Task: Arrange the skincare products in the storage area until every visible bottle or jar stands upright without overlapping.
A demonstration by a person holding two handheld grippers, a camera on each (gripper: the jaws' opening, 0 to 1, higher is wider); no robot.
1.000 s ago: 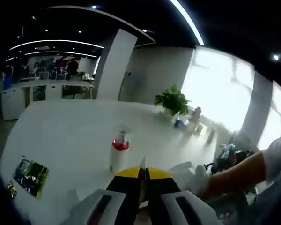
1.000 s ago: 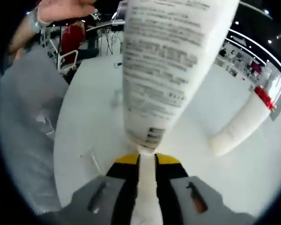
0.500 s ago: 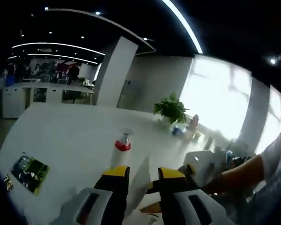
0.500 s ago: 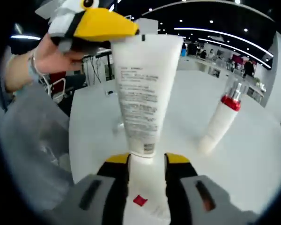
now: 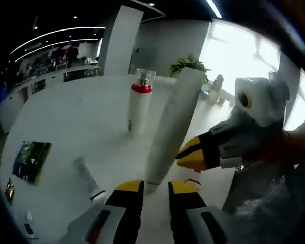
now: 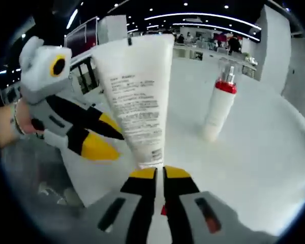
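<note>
A white tube [image 5: 173, 122] with printed text stands cap-down and slightly tilted on the white table [image 5: 66, 117], seen close up in the right gripper view [image 6: 137, 96]. My left gripper [image 5: 156, 187] is open, with the tube's base just beyond its yellow tips. It also enters the right gripper view from the left [image 6: 117, 142], jaws apart beside the tube. My right gripper [image 6: 158, 174] has its jaws nearly together just below the tube's base. It reaches in from the right of the left gripper view [image 5: 185, 155], its tip by the tube's lower side. A white pump bottle [image 5: 140, 109] with a red collar stands upright behind [image 6: 218, 109].
A green printed card [image 5: 30, 160] lies near the table's left edge, and a small flat strip [image 5: 86, 175] lies closer in. A potted plant [image 5: 190, 65] stands at the far side. A person's hand [image 6: 10, 127] holds the left gripper.
My right gripper's jaws have gone from wide apart around the tube's cap to nearly together below it. My left gripper has dropped back from the tube's top to its base. The tube stands alone.
</note>
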